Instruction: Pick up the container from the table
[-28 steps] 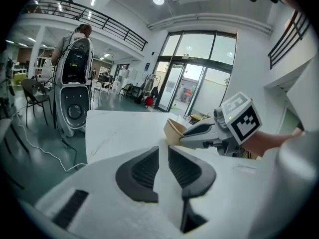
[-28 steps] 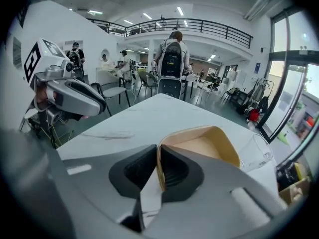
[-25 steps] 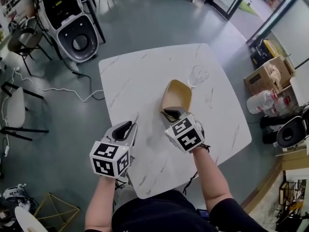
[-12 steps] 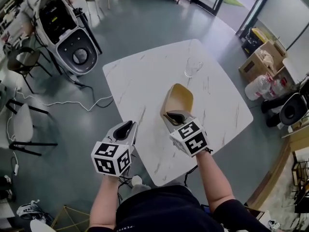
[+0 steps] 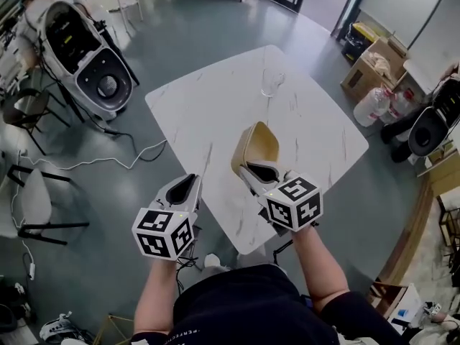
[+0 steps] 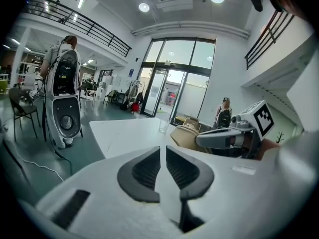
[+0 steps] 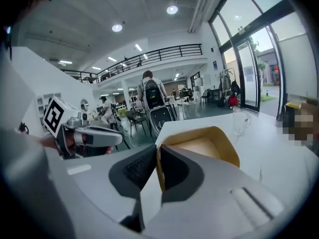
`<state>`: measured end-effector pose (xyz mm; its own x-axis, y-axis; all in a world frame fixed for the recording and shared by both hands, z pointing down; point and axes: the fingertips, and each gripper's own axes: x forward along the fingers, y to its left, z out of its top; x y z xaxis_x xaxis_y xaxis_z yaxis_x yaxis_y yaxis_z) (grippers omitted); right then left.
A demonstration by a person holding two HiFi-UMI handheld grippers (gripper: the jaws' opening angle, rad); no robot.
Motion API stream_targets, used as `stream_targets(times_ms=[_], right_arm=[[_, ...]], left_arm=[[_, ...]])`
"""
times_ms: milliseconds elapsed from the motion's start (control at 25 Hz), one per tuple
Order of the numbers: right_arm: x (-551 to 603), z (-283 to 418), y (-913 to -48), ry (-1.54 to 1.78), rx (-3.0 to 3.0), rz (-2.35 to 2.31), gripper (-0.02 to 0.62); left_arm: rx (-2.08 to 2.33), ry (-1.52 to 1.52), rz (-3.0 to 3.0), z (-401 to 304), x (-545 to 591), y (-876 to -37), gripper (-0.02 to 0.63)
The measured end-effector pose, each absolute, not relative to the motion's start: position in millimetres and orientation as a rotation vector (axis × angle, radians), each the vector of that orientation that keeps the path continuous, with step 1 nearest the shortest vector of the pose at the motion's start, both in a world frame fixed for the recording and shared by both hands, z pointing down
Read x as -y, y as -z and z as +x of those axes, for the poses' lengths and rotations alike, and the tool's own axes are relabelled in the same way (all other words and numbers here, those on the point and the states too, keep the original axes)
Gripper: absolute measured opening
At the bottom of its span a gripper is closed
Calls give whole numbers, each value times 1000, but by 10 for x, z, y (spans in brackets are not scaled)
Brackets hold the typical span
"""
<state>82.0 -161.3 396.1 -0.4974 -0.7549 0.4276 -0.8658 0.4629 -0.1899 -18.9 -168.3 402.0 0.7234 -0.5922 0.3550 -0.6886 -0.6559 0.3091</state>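
Right gripper (image 5: 253,171) is clamped on the near wall of the tan container (image 5: 257,146), one pad inside the rim and one outside, as the right gripper view confirms. The container is held tilted, open side towards the head camera, over the near part of the white marble table (image 5: 208,113); contact with the surface cannot be determined. Left gripper (image 5: 181,189) is beside the table's near-left edge, jaws together with nothing between them. A clear glass (image 5: 271,82) stands near the far edge.
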Motion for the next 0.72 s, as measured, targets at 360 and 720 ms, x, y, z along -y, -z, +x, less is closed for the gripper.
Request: stream_targets(times_ms=[360,720], right_arm=[[1182,585,-3765,-629,2532,1472,26],[912,420,-3971,-656,2521,1475,26]], left_arm=[[1030,-270,2510,-508,1431,-3972,-14],[1116,-232,2503,-697,1286,-3994,-11]])
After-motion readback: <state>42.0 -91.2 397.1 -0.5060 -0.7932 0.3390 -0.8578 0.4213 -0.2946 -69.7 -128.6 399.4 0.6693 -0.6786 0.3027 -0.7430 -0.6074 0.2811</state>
